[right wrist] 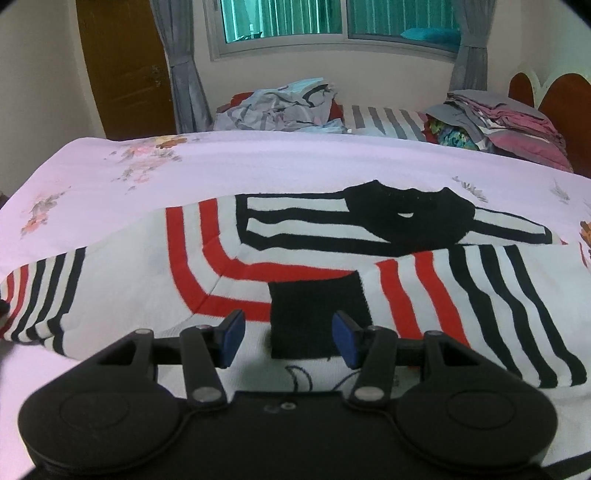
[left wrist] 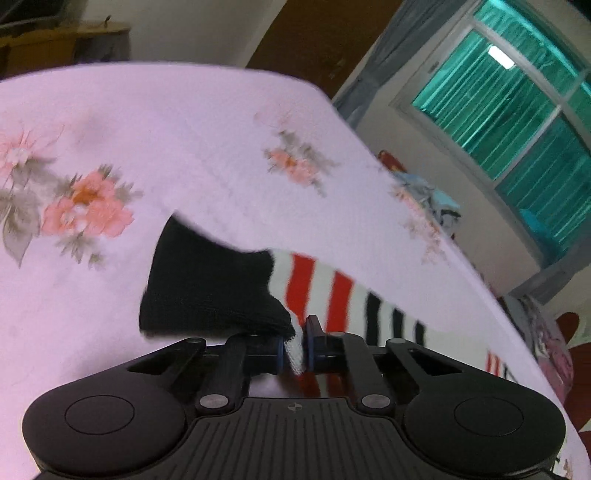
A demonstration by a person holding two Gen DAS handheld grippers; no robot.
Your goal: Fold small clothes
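Home bedroom: bed, curtained window

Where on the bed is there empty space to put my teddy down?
The flowered sheet is bare between the striped sweater and the clothes pile and folded stack under the window. In the left wrist view, the sheet beyond the sweater's black cuff is bare too. Nearer you, the sweater fills it.

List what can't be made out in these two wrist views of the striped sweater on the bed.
- Left wrist view: the striped sweater is motion-blurred, and the left claw body hides where the pinched fabric continues.
- Right wrist view: the sweater's near hem is covered by the right claw housing; the printed motif there is only partly visible.
- Right wrist view: the clothes pile behind the bed is too jumbled to identify items.
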